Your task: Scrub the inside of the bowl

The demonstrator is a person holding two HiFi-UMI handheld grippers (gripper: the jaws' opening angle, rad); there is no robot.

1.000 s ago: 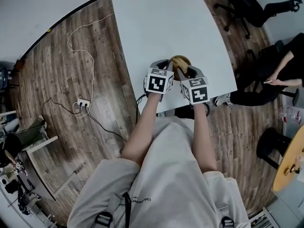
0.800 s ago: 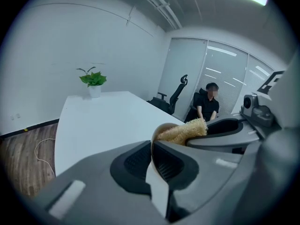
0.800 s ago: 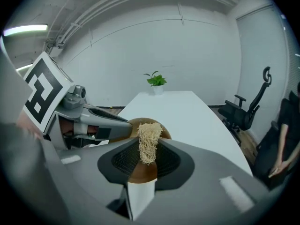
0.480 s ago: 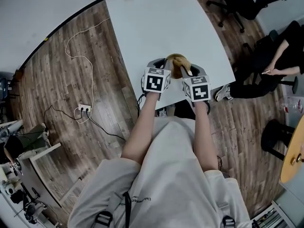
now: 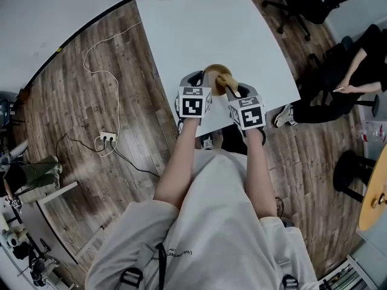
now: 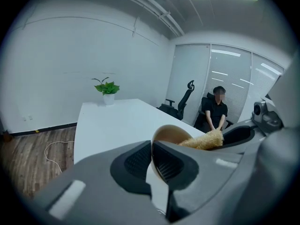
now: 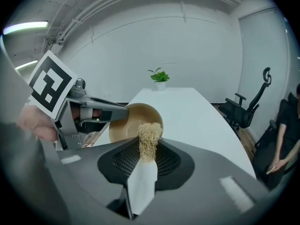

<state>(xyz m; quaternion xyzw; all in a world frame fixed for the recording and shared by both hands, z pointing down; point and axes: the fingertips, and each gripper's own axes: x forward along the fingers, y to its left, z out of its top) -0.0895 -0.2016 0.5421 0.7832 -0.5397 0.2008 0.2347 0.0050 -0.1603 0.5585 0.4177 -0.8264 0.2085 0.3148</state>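
Fingers (image 6: 133,162) of the left gripper (image 6: 151,146) clamp the bowl (image 6: 169,133) by its rim, tilting its opening toward the right gripper (image 7: 148,150), which is closed on a fibrous scrubber (image 7: 149,134) at the bowl's mouth.

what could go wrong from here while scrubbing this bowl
The left gripper pinches only the rim of the tan round bowl; scrubbing pressure may twist it loose.
The right gripper holds the straw-coloured fibrous scrubber by a narrow end, so it may pull out.
The bowl is near the white table's front edge; a slip could drop it to the wooden floor.
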